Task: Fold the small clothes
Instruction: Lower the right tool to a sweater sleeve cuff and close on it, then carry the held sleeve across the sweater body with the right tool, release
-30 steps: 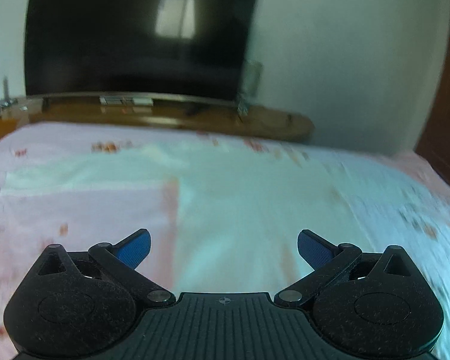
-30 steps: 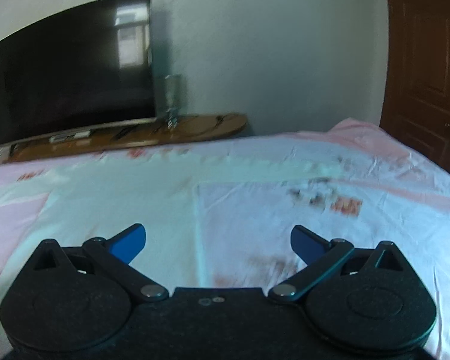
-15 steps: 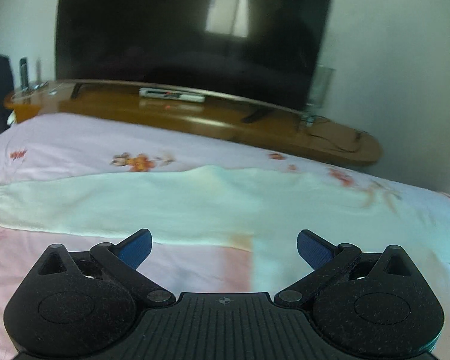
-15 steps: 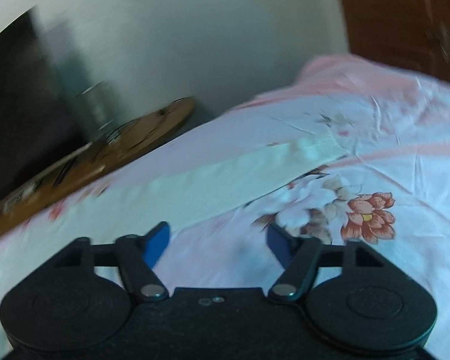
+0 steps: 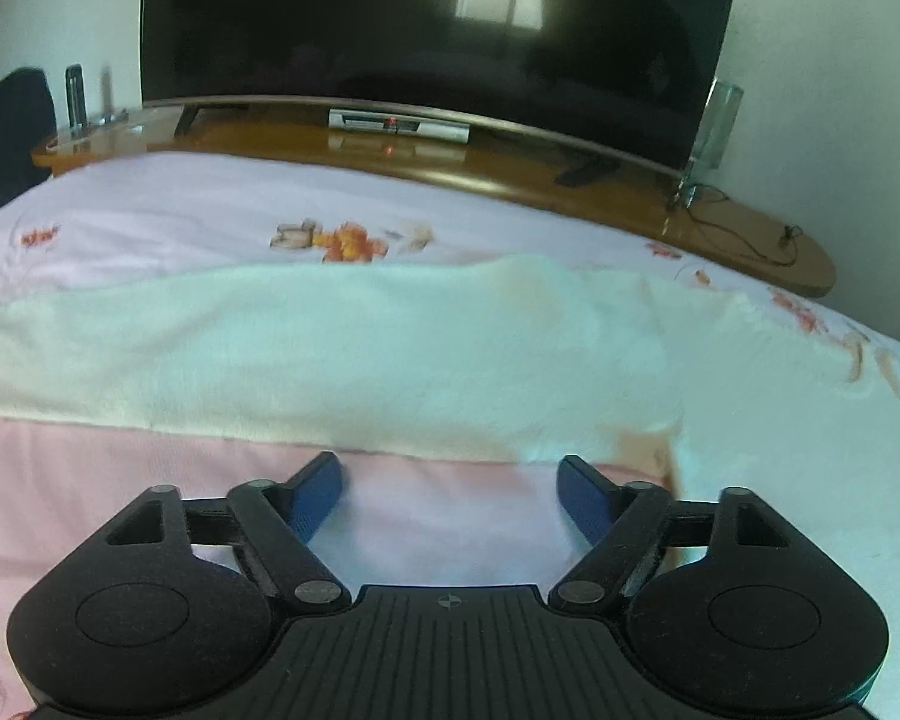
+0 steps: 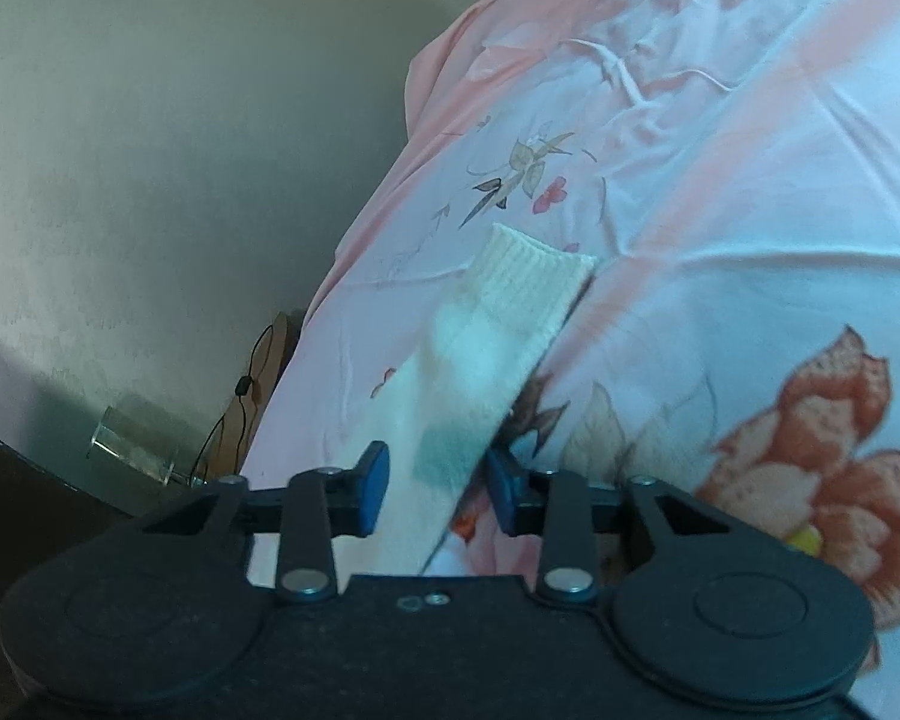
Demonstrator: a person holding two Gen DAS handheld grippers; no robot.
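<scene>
Closing now where it stood wide, the right gripper (image 6: pixel 432 480) straddles the cream knitted sleeve (image 6: pixel 480 360); the left gripper (image 5: pixel 450 495), narrowing, holds nothing.

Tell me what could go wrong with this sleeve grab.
1. The right gripper is closing around the sleeve well back from its ribbed cuff, so the cuff end may droop when folded.
2. Its pads sit low against the bedsheet and could pinch it too.
3. The left gripper, closing, has only sheet between its pads and may miss the sweater.
</scene>
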